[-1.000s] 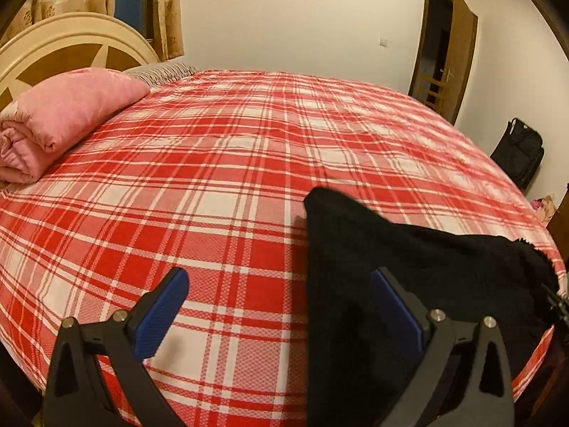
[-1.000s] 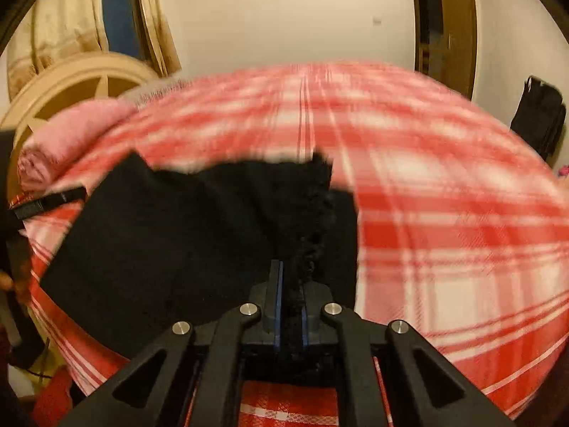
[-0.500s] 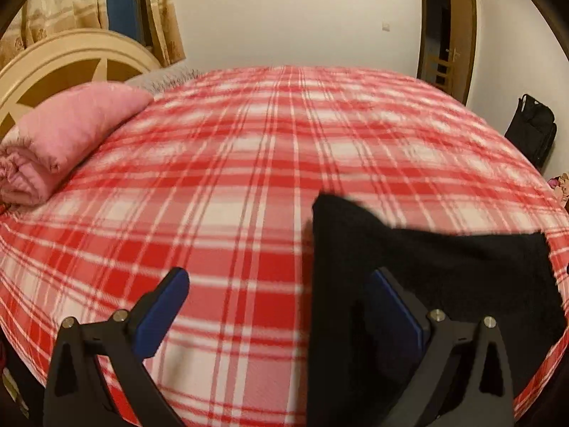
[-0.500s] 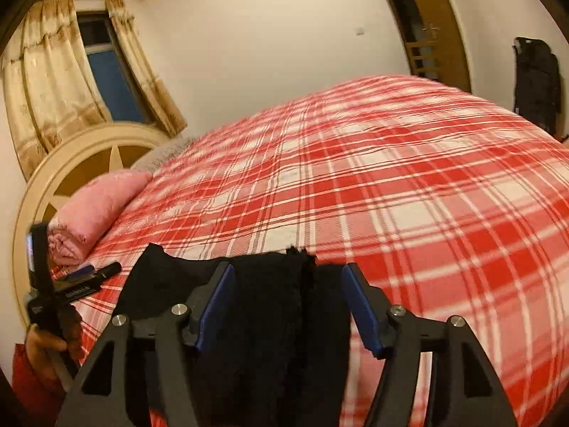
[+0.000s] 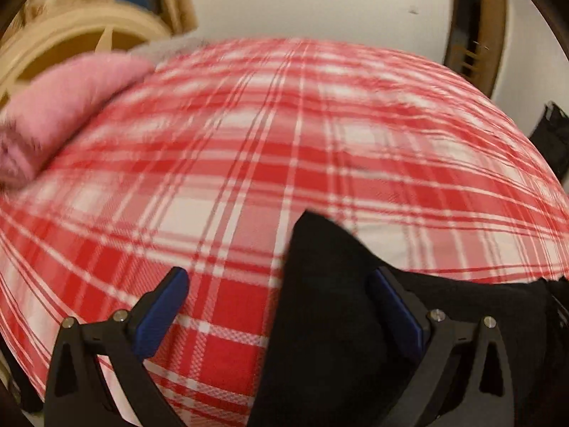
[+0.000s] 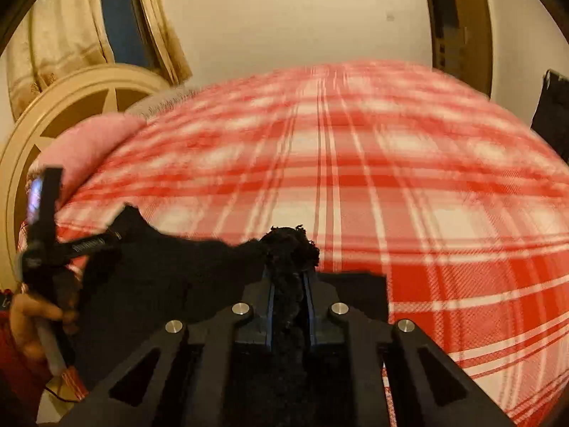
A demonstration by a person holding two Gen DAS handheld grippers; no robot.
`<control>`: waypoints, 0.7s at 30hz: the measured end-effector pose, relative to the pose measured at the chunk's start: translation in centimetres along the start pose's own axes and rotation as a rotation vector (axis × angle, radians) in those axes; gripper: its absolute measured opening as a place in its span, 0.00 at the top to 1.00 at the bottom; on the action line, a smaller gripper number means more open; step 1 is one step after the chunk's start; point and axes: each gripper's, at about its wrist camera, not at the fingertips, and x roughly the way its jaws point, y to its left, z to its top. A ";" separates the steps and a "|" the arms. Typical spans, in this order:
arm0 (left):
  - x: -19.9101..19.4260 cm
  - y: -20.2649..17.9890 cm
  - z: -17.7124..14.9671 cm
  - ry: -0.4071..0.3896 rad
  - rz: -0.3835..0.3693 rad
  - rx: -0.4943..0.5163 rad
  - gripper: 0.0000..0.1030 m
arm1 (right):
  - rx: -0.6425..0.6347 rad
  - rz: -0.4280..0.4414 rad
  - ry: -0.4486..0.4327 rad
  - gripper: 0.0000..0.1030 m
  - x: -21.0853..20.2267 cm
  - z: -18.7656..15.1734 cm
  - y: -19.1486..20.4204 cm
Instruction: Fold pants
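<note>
red plaid bed [image 5: 249,163] fills both views, blurred. pink blanket [image 5: 60,117] at bed's left edge by headboard [image 6: 71,106]. black pants [image 5: 327,320] lie at bed's near edge. left gripper [image 5: 281,306] jaws wide, right finger seemingly on the fabric. right gripper [image 6: 290,295] jaws narrow, pinching pants bunch.

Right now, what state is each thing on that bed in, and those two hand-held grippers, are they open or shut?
Left hand-held gripper: open, its fingers astride one corner of the pants.
Right hand-held gripper: shut on a bunched edge of the pants.
Black pants: partly lifted, not lying flat, fold not finished.
Plaid bedsheet: spread over the bed.
Pink blanket: rolled up by the headboard.
Door: open.
Curtains: drawn aside from the window.
</note>
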 end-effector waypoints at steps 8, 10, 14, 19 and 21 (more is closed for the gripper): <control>0.4 0.9 0.1 0.008 -0.055 -0.104 0.00 | -0.096 -0.173 0.007 0.87 2.2 -1.0 0.5; 1.3 0.3 0.3 0.030 -0.011 -0.098 0.00 | -0.091 -0.172 0.007 0.85 3.2 -1.5 -0.2; 2.7 -0.6 0.3 0.064 0.052 -0.067 0.00 | -0.057 -0.134 0.032 0.80 3.5 -1.0 -1.2; 3.0 -0.2 0.8 0.083 0.037 -0.063 0.00 | 0.117 0.008 -0.043 0.71 -1.0 -0.8 -3.4; 1.9 0.1 0.9 0.079 0.002 -0.039 0.00 | 0.074 -0.066 -0.121 0.70 -4.1 -1.1 -2.4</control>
